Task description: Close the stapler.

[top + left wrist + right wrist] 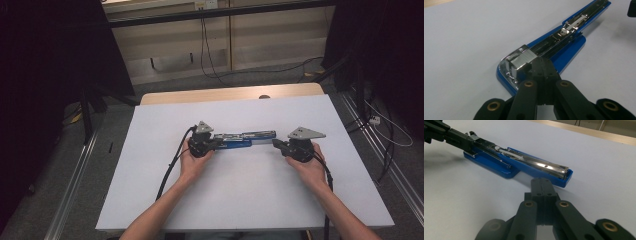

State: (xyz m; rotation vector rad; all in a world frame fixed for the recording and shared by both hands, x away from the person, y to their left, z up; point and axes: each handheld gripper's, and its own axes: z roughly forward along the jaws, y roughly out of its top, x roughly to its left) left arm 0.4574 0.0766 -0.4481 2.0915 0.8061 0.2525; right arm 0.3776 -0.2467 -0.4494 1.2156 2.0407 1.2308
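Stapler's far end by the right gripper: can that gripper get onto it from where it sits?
Probably yes: the right gripper sits just short of the stapler end, bare table between, but its jaws are shut and must open.

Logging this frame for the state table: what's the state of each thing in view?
stapler: swung fully open, lying flat on the table, metal magazine exposed
staple strip: sits at the stapler's end, by the left gripper's tips
left gripper: fingers shut, tips at the staples
right gripper: fingers shut, just short of the stapler's other end

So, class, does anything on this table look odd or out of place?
Yes: the blue stapler lies swung fully open and flat on the white table, its metal staple track bare. The left gripper touches one end, jaws shut.
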